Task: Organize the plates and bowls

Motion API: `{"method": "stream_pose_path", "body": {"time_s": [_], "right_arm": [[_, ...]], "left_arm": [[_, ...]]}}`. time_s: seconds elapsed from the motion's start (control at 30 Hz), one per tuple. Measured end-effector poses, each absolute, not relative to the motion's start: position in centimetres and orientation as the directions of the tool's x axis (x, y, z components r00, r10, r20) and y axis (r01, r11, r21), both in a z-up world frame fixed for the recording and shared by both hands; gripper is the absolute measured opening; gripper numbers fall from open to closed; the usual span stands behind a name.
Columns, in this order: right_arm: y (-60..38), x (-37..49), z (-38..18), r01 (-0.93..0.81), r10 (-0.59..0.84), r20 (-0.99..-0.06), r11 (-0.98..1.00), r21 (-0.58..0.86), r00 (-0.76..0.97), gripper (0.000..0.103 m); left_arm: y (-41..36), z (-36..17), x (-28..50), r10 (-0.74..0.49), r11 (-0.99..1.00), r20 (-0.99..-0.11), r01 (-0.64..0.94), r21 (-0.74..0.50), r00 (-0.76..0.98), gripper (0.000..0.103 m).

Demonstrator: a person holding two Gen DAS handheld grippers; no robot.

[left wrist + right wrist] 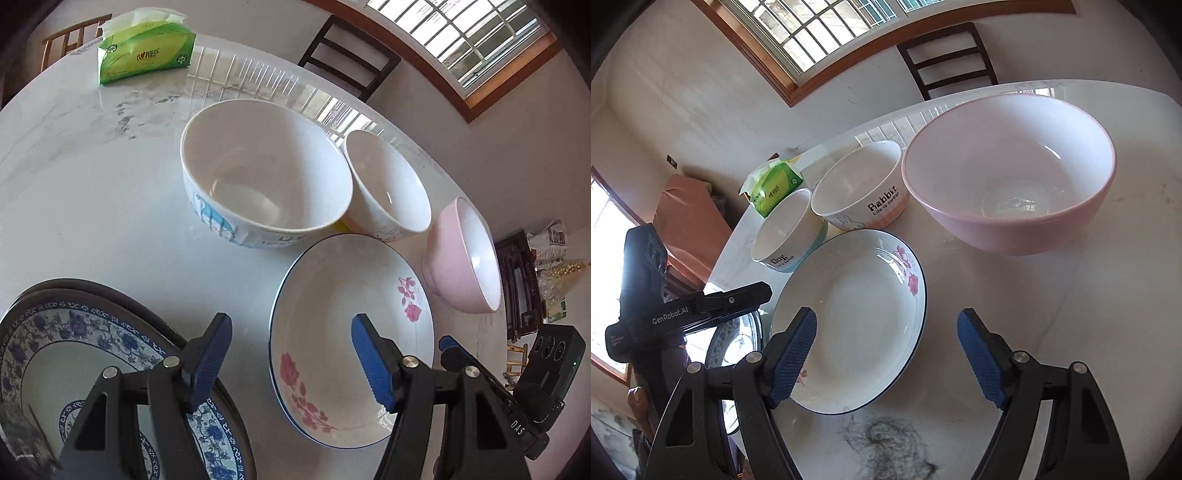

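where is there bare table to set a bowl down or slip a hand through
Widest bare patch: table between tissue pack, Dog bowl and blue patterned plate. Another lies right of flower plate, below pink bowl. Crowded: Dog bowl, Rabbit bowl, pink bowl and flower plate sit close together.

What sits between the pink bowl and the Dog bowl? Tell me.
The Rabbit bowl stands between the pink bowl and the Dog bowl, with the flowered plate in front of the row. The right wrist view shows it best.

green tissue pack (146, 51) on marble table (92, 192); dark chair (947, 59) behind.
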State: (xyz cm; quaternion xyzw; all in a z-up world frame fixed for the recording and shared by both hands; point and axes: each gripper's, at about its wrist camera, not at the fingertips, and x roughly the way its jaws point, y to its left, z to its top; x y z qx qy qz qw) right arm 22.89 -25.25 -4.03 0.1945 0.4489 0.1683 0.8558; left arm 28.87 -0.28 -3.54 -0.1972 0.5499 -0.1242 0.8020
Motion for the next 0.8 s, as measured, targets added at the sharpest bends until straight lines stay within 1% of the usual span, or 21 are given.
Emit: {"method": "stream_pose_path", "body": {"time_s": [0.17, 0.2, 0.23, 0.27, 0.3, 0.33, 0.4, 0.43, 0.47, 0.5, 0.6, 0.8], "right_arm": [[-24.9, 23.6, -4.8, -0.105, 0.462, -0.722, 0.87, 0.482, 0.515, 0.071], [-24.7, 23.7, -4.9, -0.106, 0.458, -0.726, 0.873, 0.476, 0.513, 0.071], [-24.6, 23.8, -5.0, -0.107, 0.455, -0.73, 0.875, 0.472, 0.51, 0.07], [-24.6, 24.0, -5.2, -0.103, 0.454, -0.733, 0.876, 0.471, 0.507, 0.069], [-24.6, 24.2, -5.4, -0.099, 0.452, -0.737, 0.877, 0.471, 0.502, 0.068], [-24.5, 24.3, -5.6, -0.096, 0.45, -0.743, 0.878, 0.468, 0.495, 0.067], [-24.3, 24.6, -6.0, -0.094, 0.452, -0.754, 0.879, 0.468, 0.476, 0.057], [-24.2, 24.7, -6.3, -0.095, 0.457, -0.757, 0.877, 0.472, 0.467, 0.055], [-24.1, 24.8, -6.5, -0.097, 0.464, -0.759, 0.874, 0.476, 0.457, 0.048], [-24.0, 24.8, -6.8, -0.098, 0.474, -0.761, 0.869, 0.484, 0.443, 0.038], [-24.4, 24.5, -7.0, -0.09, 0.458, -0.764, 0.877, 0.472, 0.455, 0.033], [-25.7, 22.4, -7.0, -0.074, 0.471, -0.751, 0.865, 0.496, 0.463, 0.032]], "left_arm": [[-0.1, -4.2, 29.2, -0.445, 0.869, -0.82, -0.049, -0.493, 0.361, 0.068], [-0.1, -4.4, 29.2, -0.457, 0.86, -0.816, -0.058, -0.507, 0.353, 0.066], [-0.1, -4.6, 29.3, -0.475, 0.849, -0.809, -0.064, -0.525, 0.345, 0.061], [-0.3, -4.9, 29.4, -0.486, 0.843, -0.808, -0.065, -0.534, 0.333, 0.047], [-0.6, -5.1, 29.5, -0.478, 0.851, -0.819, -0.062, -0.521, 0.316, 0.035], [-1.0, -5.3, 29.4, -0.452, 0.869, -0.838, -0.059, -0.49, 0.307, 0.032], [-1.5, -5.2, 28.9, -0.378, 0.909, -0.868, -0.048, -0.414, 0.323, 0.016], [-1.7, -5.2, 28.7, -0.36, 0.918, -0.872, -0.042, -0.395, 0.332, 0.016], [-1.8, -5.3, 28.4, -0.36, 0.918, -0.871, -0.041, -0.395, 0.335, 0.016], [-1.7, -5.4, 28.1, -0.367, 0.913, -0.867, -0.047, -0.405, 0.337, 0.016], [-1.9, -5.5, 27.0, -0.374, 0.909, -0.863, -0.051, -0.414, 0.339, 0.016], [-2.2, -4.5, 24.5, -0.382, 0.903, -0.849, -0.047, -0.427, 0.365, 0.016]]}}
